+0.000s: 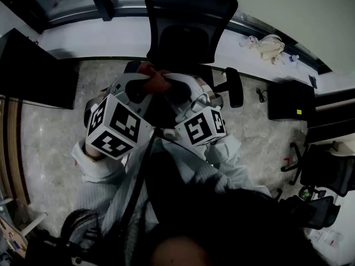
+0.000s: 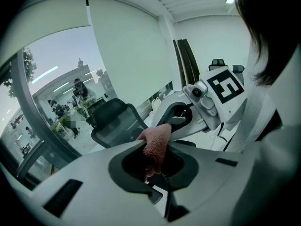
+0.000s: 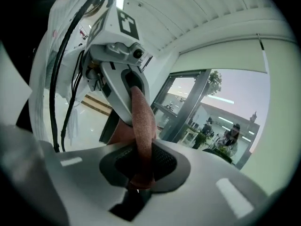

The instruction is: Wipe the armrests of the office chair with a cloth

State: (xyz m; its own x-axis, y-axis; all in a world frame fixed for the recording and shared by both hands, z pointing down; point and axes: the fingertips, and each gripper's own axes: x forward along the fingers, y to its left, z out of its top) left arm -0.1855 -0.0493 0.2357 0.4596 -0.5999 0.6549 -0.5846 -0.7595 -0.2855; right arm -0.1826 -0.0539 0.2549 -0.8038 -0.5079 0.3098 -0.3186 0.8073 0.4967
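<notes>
Two hand-held grippers — left [image 2: 155, 144], right [image 3: 141, 150] — both clamped on one cloth [image 1: 153, 77], one office chair [image 1: 188, 24]

The left tongs [image 1: 143, 83] and right tongs [image 1: 175, 85] are pale grey moulded shells with dark oval recesses. Each bears a white cube [image 1: 118, 127] of black square markers mid-frame. A black cable [image 1: 145, 162] runs below them. Light ribbed sleeves [image 1: 99, 169] cover both arms.
</notes>
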